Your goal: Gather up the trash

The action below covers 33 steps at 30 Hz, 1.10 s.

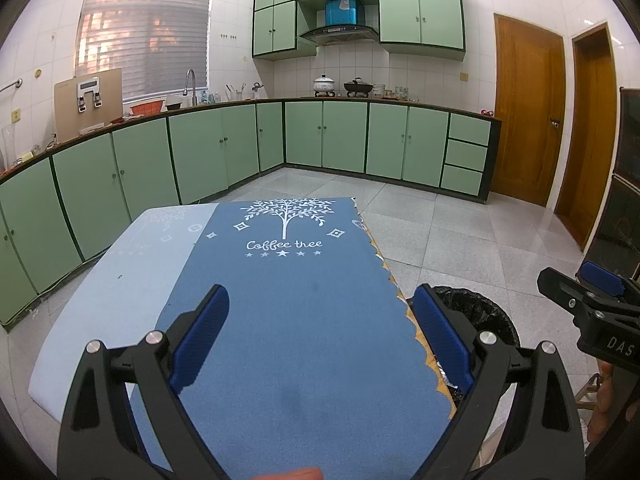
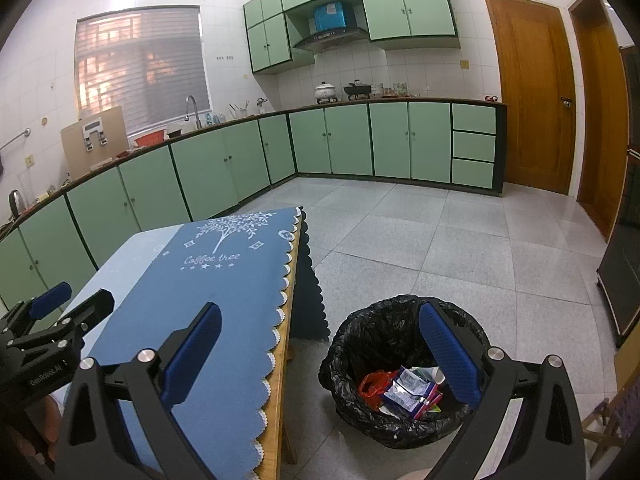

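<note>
A trash bin with a black bag (image 2: 362, 336) stands on the floor right of the table; its rim shows in the left wrist view (image 1: 486, 310). Several wrappers and a red bag (image 2: 404, 392) lie inside it. My left gripper (image 1: 320, 336) is open and empty above the blue "Coffee tree" tablecloth (image 1: 296, 308). My right gripper (image 2: 320, 354) is open and empty, spanning the table's right edge and the bin. The right gripper also shows in the left wrist view (image 1: 580, 284). The left gripper shows in the right wrist view (image 2: 70, 302).
The wooden table (image 2: 290, 280) carries the blue cloth (image 2: 208, 292). Green kitchen cabinets (image 1: 200, 152) line the far and left walls. Wooden doors (image 1: 524, 108) stand at the right. Grey tiled floor (image 2: 460, 248) lies around the bin.
</note>
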Motion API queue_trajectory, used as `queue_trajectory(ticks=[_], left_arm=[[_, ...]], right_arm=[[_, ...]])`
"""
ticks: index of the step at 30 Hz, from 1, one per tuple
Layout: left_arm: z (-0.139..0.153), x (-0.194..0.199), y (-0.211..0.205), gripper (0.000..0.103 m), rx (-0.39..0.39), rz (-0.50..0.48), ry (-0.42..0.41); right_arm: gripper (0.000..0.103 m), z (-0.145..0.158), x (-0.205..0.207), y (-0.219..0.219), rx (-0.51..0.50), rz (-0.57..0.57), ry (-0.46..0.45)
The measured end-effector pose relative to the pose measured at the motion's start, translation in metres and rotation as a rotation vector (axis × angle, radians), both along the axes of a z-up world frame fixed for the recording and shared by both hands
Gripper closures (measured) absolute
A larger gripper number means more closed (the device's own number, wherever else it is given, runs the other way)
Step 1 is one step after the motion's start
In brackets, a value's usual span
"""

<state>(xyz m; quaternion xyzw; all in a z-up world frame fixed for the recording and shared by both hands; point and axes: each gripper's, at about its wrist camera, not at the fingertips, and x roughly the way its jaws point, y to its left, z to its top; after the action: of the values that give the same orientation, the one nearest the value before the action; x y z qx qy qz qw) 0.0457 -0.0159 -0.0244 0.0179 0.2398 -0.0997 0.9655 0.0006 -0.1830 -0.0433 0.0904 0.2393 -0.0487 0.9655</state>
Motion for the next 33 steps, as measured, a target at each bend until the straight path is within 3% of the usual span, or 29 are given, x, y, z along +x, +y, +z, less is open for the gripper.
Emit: queue_trajectory(ticks=[33], left_arm=[[-0.0023, -0.0003, 0.0051, 0.012, 0.005, 0.005, 0.008]], right_arm=[[0.006, -0.0080, -0.0008, -0.0025, 0.002, 0.000, 0.005]])
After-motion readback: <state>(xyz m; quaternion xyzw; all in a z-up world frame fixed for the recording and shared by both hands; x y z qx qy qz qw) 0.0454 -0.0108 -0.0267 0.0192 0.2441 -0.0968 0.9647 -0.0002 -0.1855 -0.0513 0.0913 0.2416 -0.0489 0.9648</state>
